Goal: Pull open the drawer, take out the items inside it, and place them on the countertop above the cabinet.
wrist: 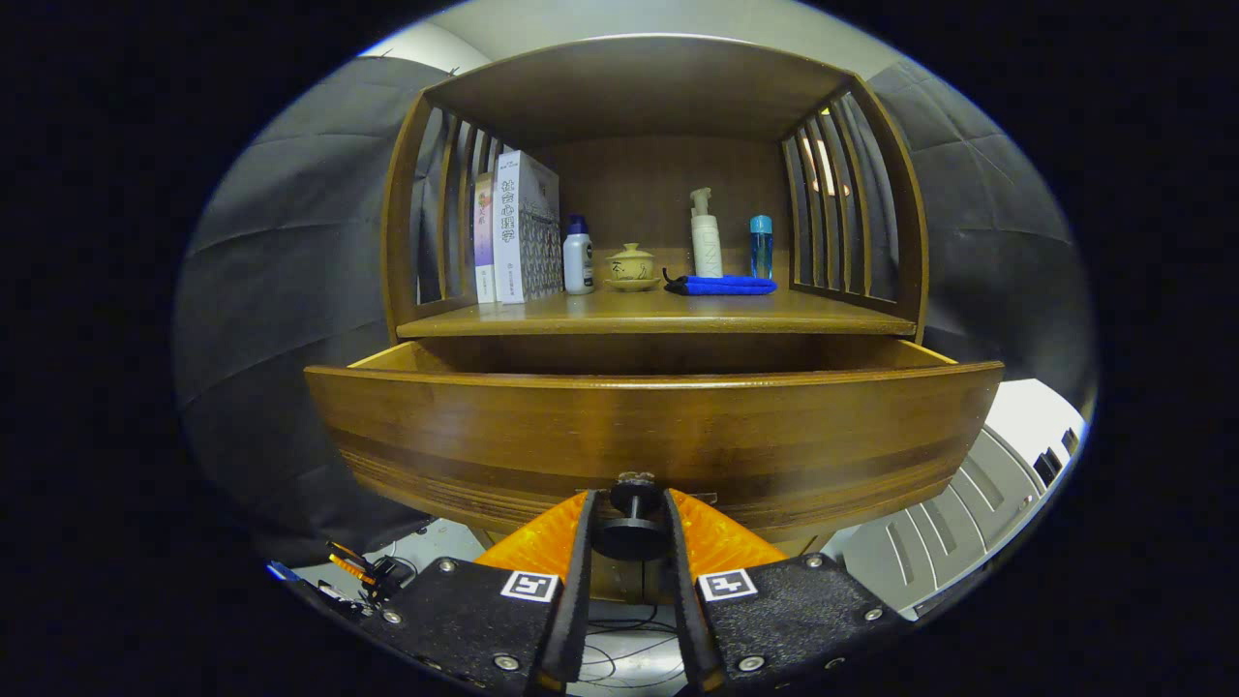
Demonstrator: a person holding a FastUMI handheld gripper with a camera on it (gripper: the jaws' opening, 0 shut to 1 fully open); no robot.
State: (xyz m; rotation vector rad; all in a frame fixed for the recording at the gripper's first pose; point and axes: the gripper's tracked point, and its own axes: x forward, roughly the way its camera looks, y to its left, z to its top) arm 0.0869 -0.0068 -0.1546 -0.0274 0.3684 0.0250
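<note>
A wooden cabinet has its drawer (653, 426) pulled out toward me; the tall drawer front hides the drawer's inside. The round dark knob (631, 530) on the drawer front sits between my fingers, and my gripper (630, 500) is shut on the knob, both fingers pressing its sides. Above the drawer is the countertop (658, 315), a shelf bay with slatted sides.
On the countertop stand two books (518, 227), a white bottle (578, 257), a small lidded cup on a saucer (631, 266), a folded blue cloth (724, 285), a pump bottle (706, 235) and a blue-capped bottle (762, 247). Cables (373, 576) lie on the floor below.
</note>
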